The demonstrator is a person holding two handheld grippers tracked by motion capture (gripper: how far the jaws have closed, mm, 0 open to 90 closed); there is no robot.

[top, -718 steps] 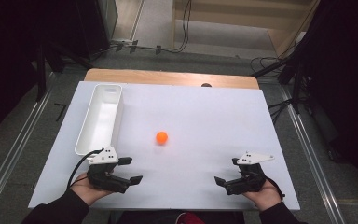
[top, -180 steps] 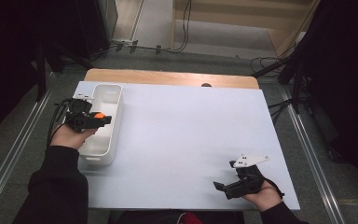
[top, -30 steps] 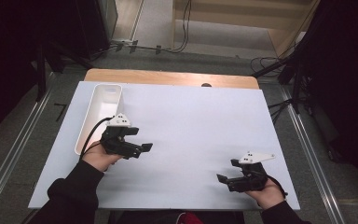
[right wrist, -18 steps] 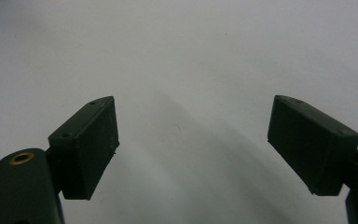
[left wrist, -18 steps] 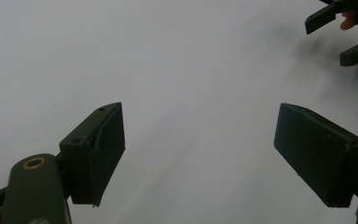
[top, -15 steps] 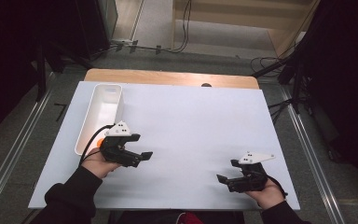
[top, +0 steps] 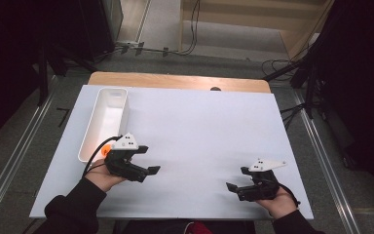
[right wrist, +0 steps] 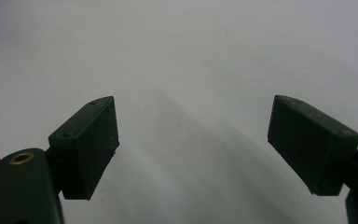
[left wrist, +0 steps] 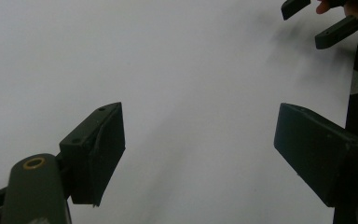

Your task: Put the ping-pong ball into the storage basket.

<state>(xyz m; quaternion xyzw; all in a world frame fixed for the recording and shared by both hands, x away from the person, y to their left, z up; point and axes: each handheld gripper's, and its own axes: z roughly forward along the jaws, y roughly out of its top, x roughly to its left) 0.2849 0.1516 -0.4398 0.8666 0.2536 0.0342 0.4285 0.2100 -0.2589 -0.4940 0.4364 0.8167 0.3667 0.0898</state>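
Presently catalogued, relative to the white tray (top: 102,122):
- orange ball (top: 106,147): at the tray's near end, apparently inside, partly hidden; deposit judged complete.
- left gripper (top: 146,159): just beside the tray's near corner, above the table (top: 199,122); jaws spread, nothing between, hence free to leave.
- right gripper (top: 237,179): well apart from the tray, at the near edge; jaws spread, empty, parked idle.

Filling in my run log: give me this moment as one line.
left gripper: open, empty | right gripper: open, empty, over table | orange ball: in white tray, near end
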